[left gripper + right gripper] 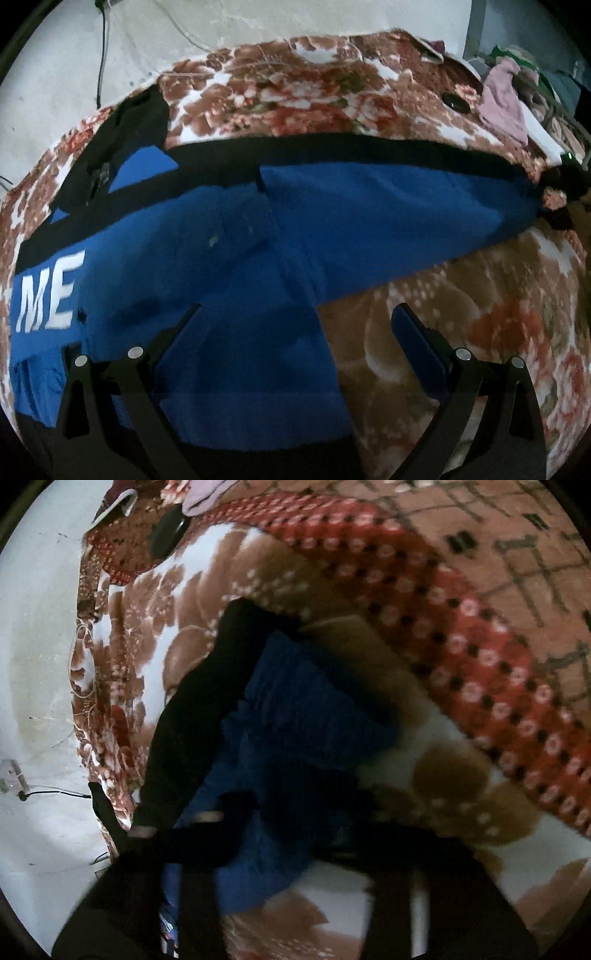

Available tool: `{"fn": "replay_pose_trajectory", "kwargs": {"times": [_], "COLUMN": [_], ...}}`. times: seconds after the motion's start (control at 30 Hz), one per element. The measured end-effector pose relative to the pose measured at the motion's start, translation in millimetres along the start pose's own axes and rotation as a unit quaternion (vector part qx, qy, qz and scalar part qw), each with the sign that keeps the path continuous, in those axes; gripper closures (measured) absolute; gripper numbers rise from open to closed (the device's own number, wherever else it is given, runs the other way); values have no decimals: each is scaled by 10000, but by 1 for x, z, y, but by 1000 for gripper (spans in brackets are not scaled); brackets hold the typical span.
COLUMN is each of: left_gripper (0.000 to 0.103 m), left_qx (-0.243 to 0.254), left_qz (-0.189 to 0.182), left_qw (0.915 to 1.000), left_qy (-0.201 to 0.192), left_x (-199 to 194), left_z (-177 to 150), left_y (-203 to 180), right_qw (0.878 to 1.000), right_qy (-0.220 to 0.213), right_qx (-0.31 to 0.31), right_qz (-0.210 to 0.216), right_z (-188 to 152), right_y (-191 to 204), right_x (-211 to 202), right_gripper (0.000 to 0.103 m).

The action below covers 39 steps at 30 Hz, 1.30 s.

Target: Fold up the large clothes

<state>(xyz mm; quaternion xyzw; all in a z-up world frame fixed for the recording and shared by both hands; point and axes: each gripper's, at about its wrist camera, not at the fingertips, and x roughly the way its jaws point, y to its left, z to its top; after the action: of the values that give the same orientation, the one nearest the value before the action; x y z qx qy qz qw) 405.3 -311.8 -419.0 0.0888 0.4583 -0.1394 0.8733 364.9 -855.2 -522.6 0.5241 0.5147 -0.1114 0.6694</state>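
Observation:
A large blue garment (240, 280) with black bands and white letters "ME" lies spread over a floral brown blanket (295, 85). My left gripper (295, 328) is open and empty, hovering just above the garment's edge where blue cloth meets blanket. In the right wrist view the garment (303, 709) is bunched, blue with a black strip. My right gripper (295, 812) is blurred and dark; its fingers seem close together with blue cloth between them, but I cannot tell for sure.
A pile of pink and white clothes (506, 107) lies at the blanket's far right. A small black oval object (455, 102) rests on the blanket, also in the right wrist view (168, 535). A white wall with cables (101, 55) is behind. A red patterned blanket border (480, 657) runs at right.

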Motion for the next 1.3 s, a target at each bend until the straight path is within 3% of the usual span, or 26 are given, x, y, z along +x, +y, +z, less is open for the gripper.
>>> {"fn": "replay_pose_trajectory", "kwargs": {"times": [0.03, 0.1, 0.27, 0.37, 0.53, 0.6, 0.73, 0.93, 1.03, 1.13, 1.23, 1.3], "left_gripper": [6, 6, 6, 6, 6, 6, 6, 6, 6, 5, 5, 5], "left_qx": [-1, 83, 632, 858, 1315, 1612, 1601, 1295, 1245, 1233, 1204, 1194], "left_qz": [-40, -199, -247, -424, -797, -643, -626, -738, -740, -755, -821, -885], "left_qw": [10000, 9997, 9971, 9946, 9871, 9839, 9838, 9882, 9890, 9892, 9892, 9889], "left_qy": [-48, -134, -349, -404, -439, -438, -510, -364, -309, -225, -137, -63], "left_x": [2, 7, 18, 25, 35, 41, 41, 48, 50, 52, 55, 55], "left_z": [3, 5, 6, 3, -15, -25, -29, -28, -29, -28, -26, -24], "left_y": [1, 3, -8, -16, -39, -49, -50, -44, -43, -45, -44, -41], "right_qw": [9999, 9997, 9913, 9758, 9452, 9357, 9188, 8904, 8734, 8654, 8657, 8575], "right_qy": [41, -11, -534, -816, -898, -837, -624, -288, -87, 179, 457, 489], "right_qx": [-5, -217, -1206, -2025, -3106, -3370, -3765, -4319, -4609, -4727, -4735, -4969], "right_qz": [123, 138, -8, 80, 442, 632, 1012, 1408, 1569, 1650, 1557, 1241], "right_z": [1, -1, -18, -42, -103, -131, -188, -273, -326, -369, -416, -455], "right_y": [-1, 7, 71, 134, 238, 277, 346, 428, 471, 500, 527, 541], "right_x": [-1, -9, -50, -79, -102, -100, -94, -70, -43, -9, 37, 79], "right_gripper": [86, 90, 91, 92, 92, 92, 93, 93, 93, 93, 93, 93]}}
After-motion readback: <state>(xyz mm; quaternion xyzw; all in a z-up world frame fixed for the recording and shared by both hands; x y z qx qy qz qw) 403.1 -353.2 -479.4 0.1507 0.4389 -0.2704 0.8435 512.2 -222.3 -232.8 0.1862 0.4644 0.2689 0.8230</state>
